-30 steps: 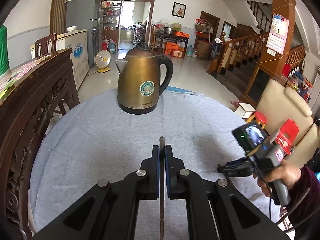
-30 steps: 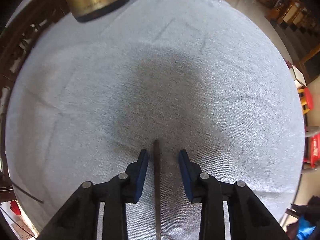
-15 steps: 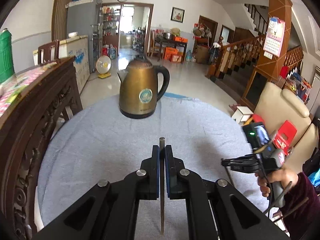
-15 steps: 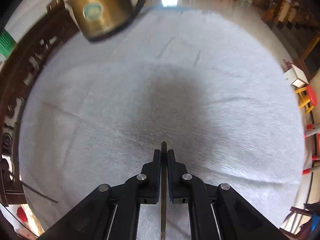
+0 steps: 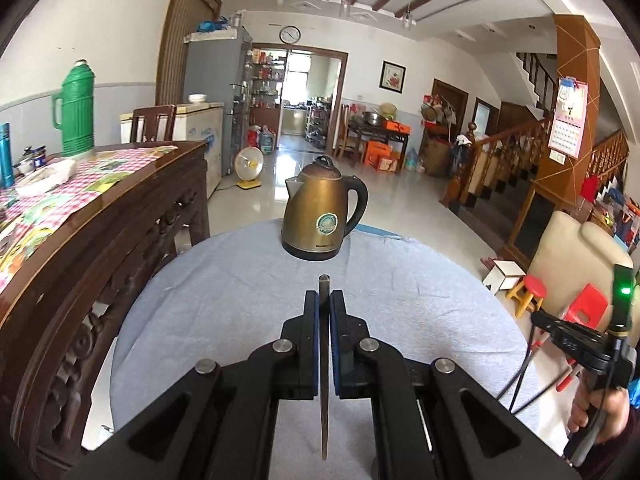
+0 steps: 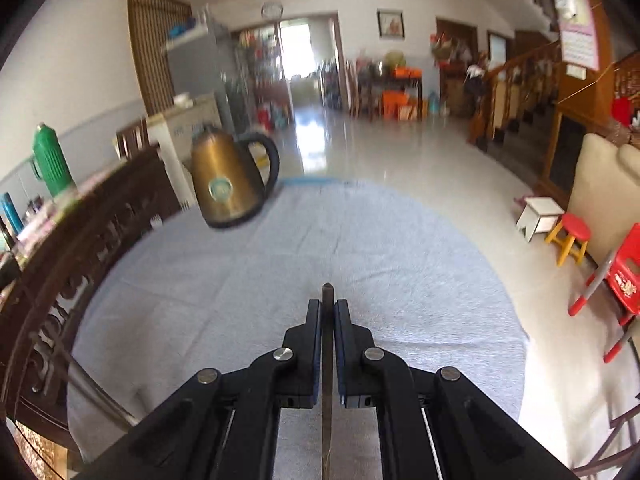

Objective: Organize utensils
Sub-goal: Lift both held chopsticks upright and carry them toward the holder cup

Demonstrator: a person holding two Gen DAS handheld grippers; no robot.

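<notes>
A brass-coloured electric kettle (image 5: pixel 323 216) stands at the far edge of the round grey-clothed tabletop (image 5: pixel 224 292), well apart from both claws; a carved dark wooden sideboard (image 5: pixel 100 248) flanks the left. A second ago the right claw's (image 6: pixel 328 307) jaws were spread low over the cloth; they have since closed, and both claws now sit higher. Each claw pinches a thin dark chopstick: the left claw (image 5: pixel 324 298) grips one chopstick (image 5: pixel 323 364), the right claw the other chopstick (image 6: pixel 327 360), tips poking just past the pads.

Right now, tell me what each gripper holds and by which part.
Left gripper: a thin dark stick, clamped near its far end. Right gripper: a second thin dark stick, held likewise, tip just past the jaws.
</notes>
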